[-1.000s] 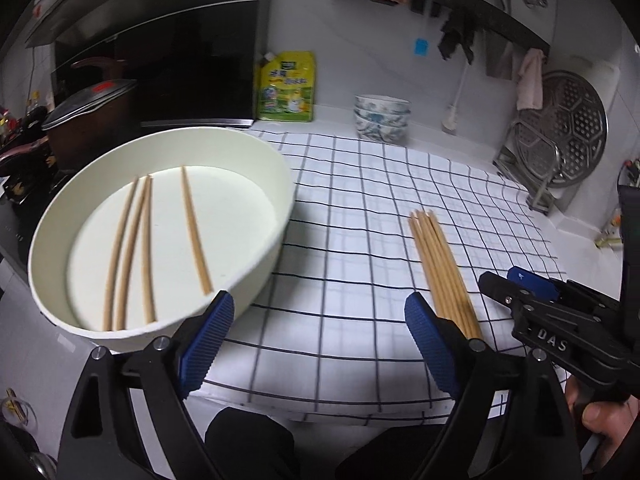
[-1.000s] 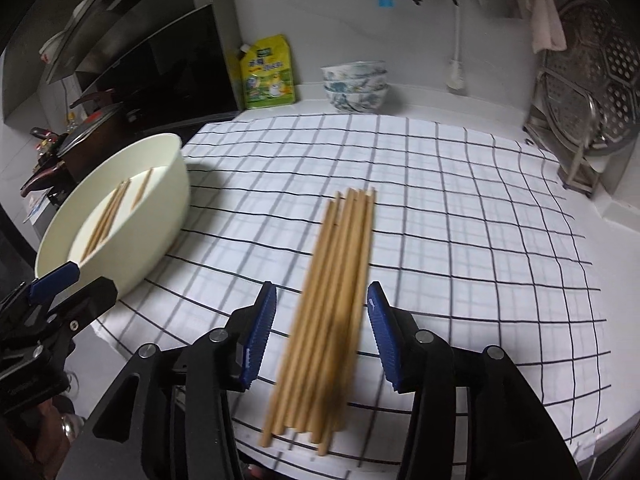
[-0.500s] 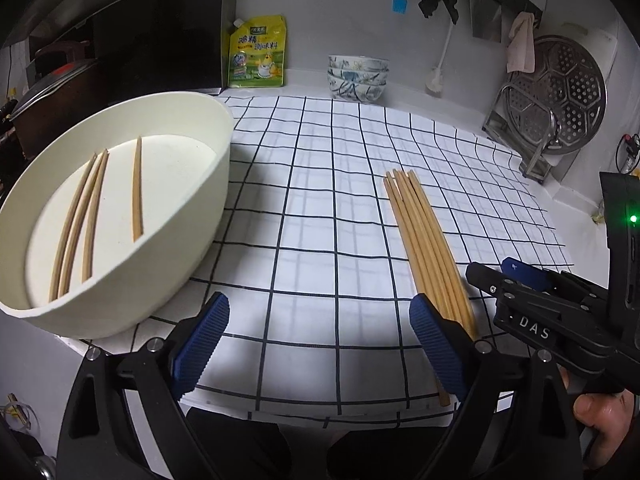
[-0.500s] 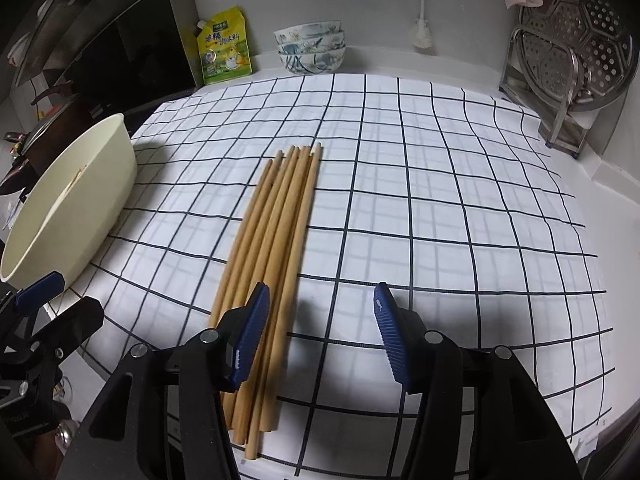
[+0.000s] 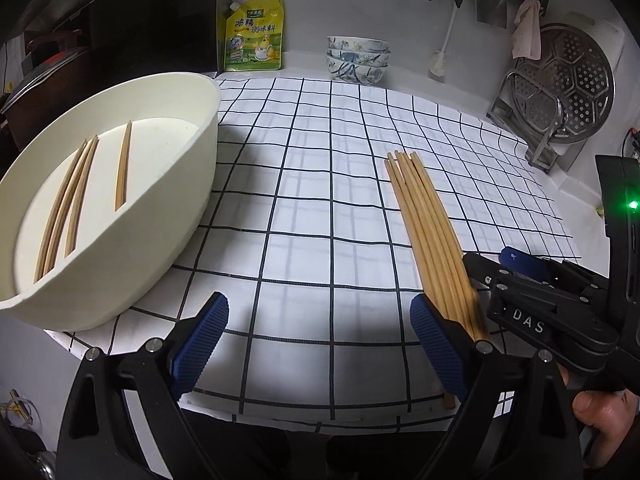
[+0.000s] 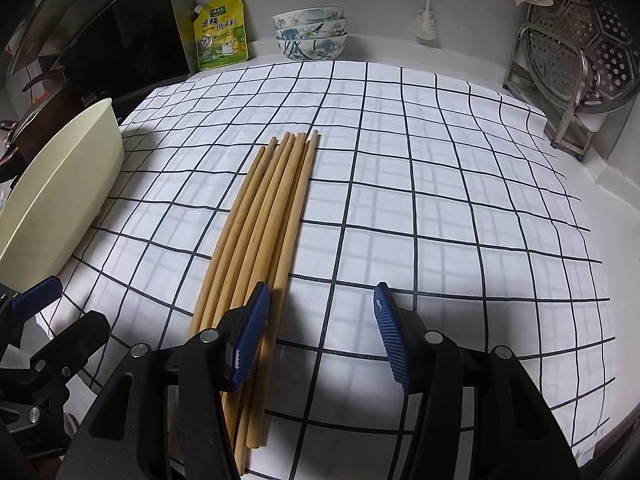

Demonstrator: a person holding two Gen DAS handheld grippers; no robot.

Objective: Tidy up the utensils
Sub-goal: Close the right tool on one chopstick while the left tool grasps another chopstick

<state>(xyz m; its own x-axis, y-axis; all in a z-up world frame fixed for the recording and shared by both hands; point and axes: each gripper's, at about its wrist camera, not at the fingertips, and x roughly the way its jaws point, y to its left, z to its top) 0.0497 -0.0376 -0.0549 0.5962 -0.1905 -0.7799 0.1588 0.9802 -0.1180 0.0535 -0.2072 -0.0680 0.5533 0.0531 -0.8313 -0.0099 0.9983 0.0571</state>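
Several wooden chopsticks (image 5: 430,236) lie side by side on the checked cloth, also in the right wrist view (image 6: 262,232). A white oval basin (image 5: 160,216) at the left holds three chopsticks (image 5: 76,196); its wall shows in the right wrist view (image 6: 68,200). My left gripper (image 5: 320,344) is open and empty over the cloth's front edge, between basin and bundle. My right gripper (image 6: 318,340) is open and empty, its left finger over the bundle's near ends; it also shows in the left wrist view (image 5: 520,276).
A yellow seasoning pouch (image 5: 253,36) and stacked patterned bowls (image 5: 357,58) stand at the back wall. A metal steamer rack (image 5: 560,88) stands at the back right. A black stove with a pot (image 5: 48,76) lies left of the basin.
Both grippers have shifted right. The bundle now lies under my right gripper's left finger instead of between its fingers. The basin sits farther left in both views.
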